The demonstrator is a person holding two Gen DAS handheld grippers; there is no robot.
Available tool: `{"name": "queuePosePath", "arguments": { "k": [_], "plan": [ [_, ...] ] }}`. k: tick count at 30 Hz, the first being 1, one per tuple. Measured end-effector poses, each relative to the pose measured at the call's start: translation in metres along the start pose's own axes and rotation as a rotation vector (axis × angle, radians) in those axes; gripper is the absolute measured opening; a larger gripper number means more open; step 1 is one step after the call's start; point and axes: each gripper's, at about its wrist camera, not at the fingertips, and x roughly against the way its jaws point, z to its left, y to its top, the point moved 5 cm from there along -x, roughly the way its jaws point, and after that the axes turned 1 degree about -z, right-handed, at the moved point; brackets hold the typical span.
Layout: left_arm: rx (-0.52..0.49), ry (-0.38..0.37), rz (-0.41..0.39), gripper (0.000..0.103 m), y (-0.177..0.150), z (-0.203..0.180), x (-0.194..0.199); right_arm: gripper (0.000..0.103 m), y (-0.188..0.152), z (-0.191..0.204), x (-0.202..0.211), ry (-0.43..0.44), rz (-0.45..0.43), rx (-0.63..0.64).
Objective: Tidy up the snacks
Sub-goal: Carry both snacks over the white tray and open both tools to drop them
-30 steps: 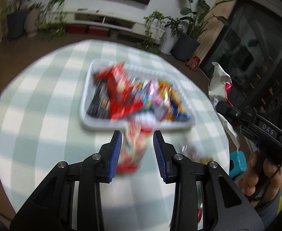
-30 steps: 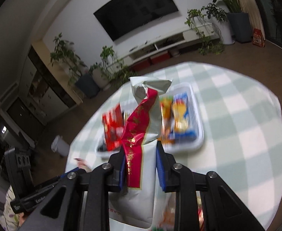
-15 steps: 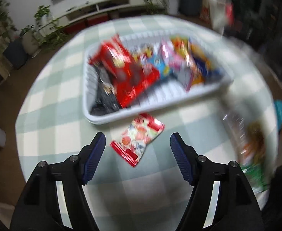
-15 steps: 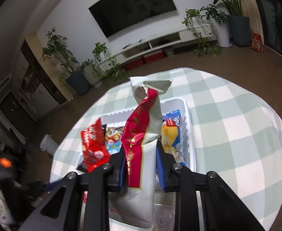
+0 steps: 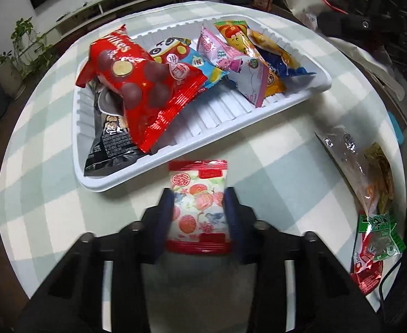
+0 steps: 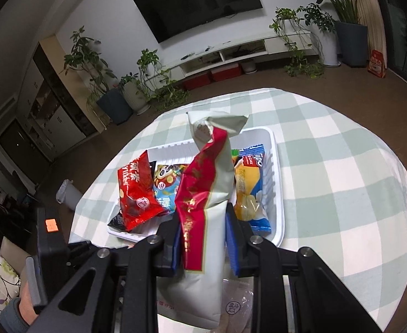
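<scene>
Round table, green-checked cloth (image 5: 281,163) — white tray (image 5: 231,127), peach-print packet (image 5: 199,194), loose snack bags (image 5: 369,194).

Black packet (image 5: 107,138) half hidden beneath red bag (image 5: 139,83).

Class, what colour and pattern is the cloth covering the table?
The tablecloth is a pale green and white check, clearest in the right wrist view.

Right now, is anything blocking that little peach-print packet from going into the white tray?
Only the tray's near wall; the peach-print packet sits between the left tool's fingers, and bare tray floor lies just beyond.
</scene>
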Motion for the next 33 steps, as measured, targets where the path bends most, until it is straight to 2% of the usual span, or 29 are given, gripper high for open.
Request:
{"name": "queuePosePath", "arguments": {
  "k": [6,10,12,15,17,20,24,26,28,33],
  "plan": [
    [-0.002,0.051,-0.004,0.030,-0.005,-0.010,0.009,0.029,-0.001,-0.004,0.003,-0.001,-0.002,-0.020],
    [0.065,0.008,-0.046,0.029,-0.009,-0.009,0.024,0.029,0.001,-0.008,0.007,0.002,-0.021,-0.034],
    [0.126,-0.030,-0.095,0.029,-0.006,-0.001,0.044,0.029,0.003,-0.011,0.011,0.002,-0.037,-0.044],
    [0.220,-0.089,-0.167,0.029,0.010,0.013,0.069,0.029,0.010,-0.014,0.019,0.010,-0.087,-0.065],
    [0.279,-0.123,-0.216,0.029,0.032,0.025,0.084,0.029,0.018,-0.015,0.026,0.023,-0.129,-0.078],
    [0.283,-0.096,-0.254,0.029,0.063,0.027,0.095,0.029,0.033,-0.015,0.030,0.035,-0.181,-0.096],
    [0.291,-0.087,-0.257,0.029,0.108,0.022,0.078,0.029,0.049,-0.003,0.007,0.038,-0.125,-0.049],
    [0.317,-0.082,-0.256,0.029,0.128,0.022,0.062,0.029,0.053,0.007,-0.015,0.021,-0.059,0.004],
    [0.326,-0.062,-0.253,0.030,0.137,0.021,0.054,0.029,0.056,0.010,-0.034,0.007,-0.020,0.028],
    [0.313,-0.019,-0.197,0.030,0.149,0.019,0.013,0.029,0.033,-0.001,-0.075,-0.042,0.111,0.081]
  ]
}}
